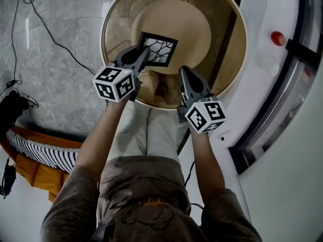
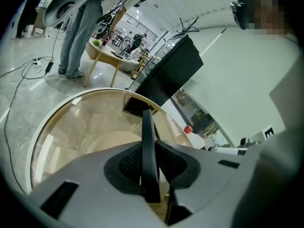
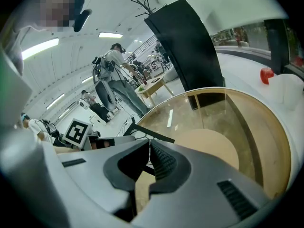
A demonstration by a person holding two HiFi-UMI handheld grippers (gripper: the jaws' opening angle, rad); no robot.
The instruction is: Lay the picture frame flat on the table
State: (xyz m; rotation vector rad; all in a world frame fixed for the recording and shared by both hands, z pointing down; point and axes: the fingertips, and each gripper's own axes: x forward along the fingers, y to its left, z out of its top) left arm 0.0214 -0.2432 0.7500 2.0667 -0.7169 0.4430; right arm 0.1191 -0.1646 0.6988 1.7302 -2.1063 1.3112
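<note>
The picture frame (image 1: 158,49) is black-edged, with a white picture of dark branching lines. It hangs tilted over the round glass table (image 1: 237,44). My left gripper (image 1: 143,55) is shut on the frame's left edge. In the left gripper view the frame (image 2: 147,122) runs edge-on between the two pads (image 2: 130,163). Whether its far edge touches the glass I cannot tell. My right gripper (image 1: 184,72) hovers at the table's near rim, right of the frame and apart from it, with its jaws together and nothing in them. In the right gripper view the frame (image 3: 151,134) shows as a thin dark bar beyond the right gripper (image 3: 149,142).
A beige round base (image 1: 186,19) shows under the glass. A white curved counter (image 1: 262,79) with a red object (image 1: 277,38) borders the table's right. Cables (image 1: 48,32) cross the grey floor at left. A tall black panel (image 2: 171,72) stands beyond the table, and people (image 2: 78,30) stand further off.
</note>
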